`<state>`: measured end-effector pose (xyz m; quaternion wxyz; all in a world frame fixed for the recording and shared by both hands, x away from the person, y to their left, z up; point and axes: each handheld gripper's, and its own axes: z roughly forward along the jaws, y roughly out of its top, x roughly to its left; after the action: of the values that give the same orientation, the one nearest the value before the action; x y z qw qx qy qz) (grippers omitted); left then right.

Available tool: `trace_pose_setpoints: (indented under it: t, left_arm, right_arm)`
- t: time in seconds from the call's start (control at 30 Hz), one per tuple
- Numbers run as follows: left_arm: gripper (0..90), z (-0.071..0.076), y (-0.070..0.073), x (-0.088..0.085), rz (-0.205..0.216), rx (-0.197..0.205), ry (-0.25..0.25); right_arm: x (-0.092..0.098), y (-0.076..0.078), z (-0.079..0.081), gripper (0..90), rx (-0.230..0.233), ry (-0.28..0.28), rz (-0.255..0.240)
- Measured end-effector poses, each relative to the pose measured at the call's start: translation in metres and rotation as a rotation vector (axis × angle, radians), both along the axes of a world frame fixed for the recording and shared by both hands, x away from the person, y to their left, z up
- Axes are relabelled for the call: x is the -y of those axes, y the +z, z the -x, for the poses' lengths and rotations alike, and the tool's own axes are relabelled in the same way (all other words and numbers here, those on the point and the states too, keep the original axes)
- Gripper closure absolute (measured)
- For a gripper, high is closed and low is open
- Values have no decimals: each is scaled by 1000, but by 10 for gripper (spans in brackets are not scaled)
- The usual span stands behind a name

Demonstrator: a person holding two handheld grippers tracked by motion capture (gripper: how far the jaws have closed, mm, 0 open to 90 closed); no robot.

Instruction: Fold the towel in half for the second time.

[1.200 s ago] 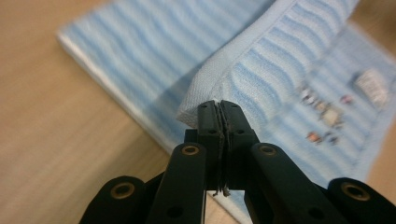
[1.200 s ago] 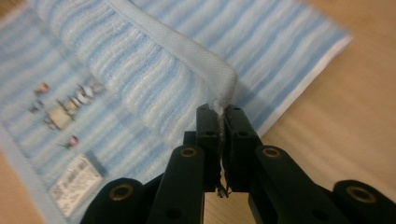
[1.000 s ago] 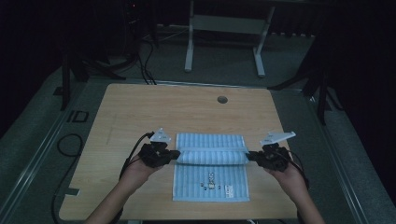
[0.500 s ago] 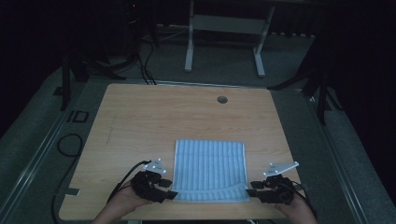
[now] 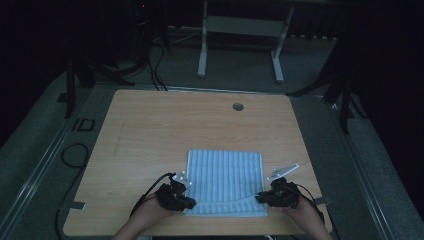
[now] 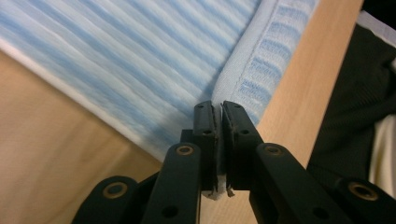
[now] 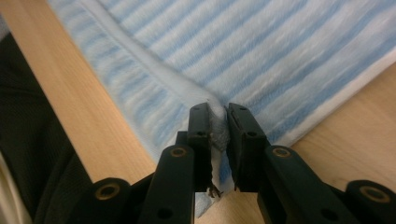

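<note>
Left tongs [image 6: 217, 109] were clamped on the near left corner of the blue-striped towel [image 5: 225, 180], cloth pinched between the jaws, which had just been closing. Right tongs [image 7: 218, 112] were likewise shut on the near right corner, a fold of hem bunched between the jaws, which had also just been closing. In the high view, left tongs [image 5: 187, 202] and right tongs [image 5: 260, 198] sat low at the near edge of the desk [image 5: 165, 125], one at each near corner of the towel, hands behind them. Towel lay flat on the desk's near half, folded layer on top, near edge slightly rippled. Farther off, a round hole [image 5: 238, 106] in the desktop near the far edge. Beyond the desk, a white frame [image 5: 240, 30] stood on the grey floor, black cables [image 5: 155, 65] to its left.
</note>
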<state>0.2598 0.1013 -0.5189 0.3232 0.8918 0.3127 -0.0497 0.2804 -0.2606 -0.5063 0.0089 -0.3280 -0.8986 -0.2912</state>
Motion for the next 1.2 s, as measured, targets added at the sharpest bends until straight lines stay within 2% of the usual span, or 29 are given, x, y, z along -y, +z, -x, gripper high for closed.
trace_pose_setpoints:
  t: [0.03,0.07,0.1,0.13,0.17,0.2,0.23,0.27,0.3,0.33,0.4,0.43,0.47,0.5,0.57,0.63,0.77,0.8,0.83,0.87,1.0,1.07,1.2]
  left_arm:
    - [843,0,0,0,0,0,0]
    - [842,5,9,-1,17,14,-11]
    - [842,5,9,-1,17,14,-11]
    - [840,12,17,-2,44,9,-55]
    - [833,14,19,-2,54,-13,-85]
    - [784,14,19,-2,54,-13,-85]
    - [784,21,22,-2,68,-50,-156]
    - [666,25,24,-1,60,-51,-178]
    - [602,26,24,-1,44,-38,-173]
    - [555,28,25,-1,19,-20,-145]
    - [510,27,26,-2,17,-10,-127]
    - [510,23,25,-7,31,-13,-97]
    - [498,20,25,-8,18,-1,-79]
    - [460,18,25,-9,9,5,-65]
    - [448,14,23,-11,-16,23,-39]
    - [407,9,20,-13,-33,23,-24]
    - [405,-3,14,-17,-95,39,12]
    - [405,-3,14,-17,-95,39,12]
    - [405,-10,12,-20,-118,36,35]
    - [405,-12,11,-21,-125,39,44]
    - [405,-25,9,-28,-146,38,85]
    - [405,-31,10,-30,-154,41,105]
    - [405,-46,14,-31,-178,67,142]
  right_arm:
    - [0,0,0,798,0,0,0]
    - [3,11,7,798,26,6,-17]
    - [3,11,7,798,26,6,-17]
    - [8,23,17,792,59,15,-42]
    - [10,29,24,772,62,27,-64]
    - [10,29,24,772,62,27,-64]
    - [12,33,28,720,54,39,-76]
    - [16,38,40,638,50,57,-85]
    - [19,39,44,624,57,56,-83]
    - [21,40,46,613,62,44,-76]
    - [24,40,47,608,68,26,-66]
    - [27,39,47,607,70,15,-64]
    - [32,37,42,602,71,-24,-51]
    - [33,36,39,592,67,-32,-51]
    - [33,34,34,586,63,-42,-42]
    - [32,31,28,573,54,-40,-34]
    - [27,25,13,561,41,-37,-7]
    - [27,25,13,561,41,-37,-7]
    - [26,24,10,561,38,-36,0]
    - [24,20,0,553,26,-39,18]
    - [22,14,-18,530,6,-54,61]
    - [23,12,-32,516,0,-73,94]
    - [24,13,-56,513,-10,-111,135]
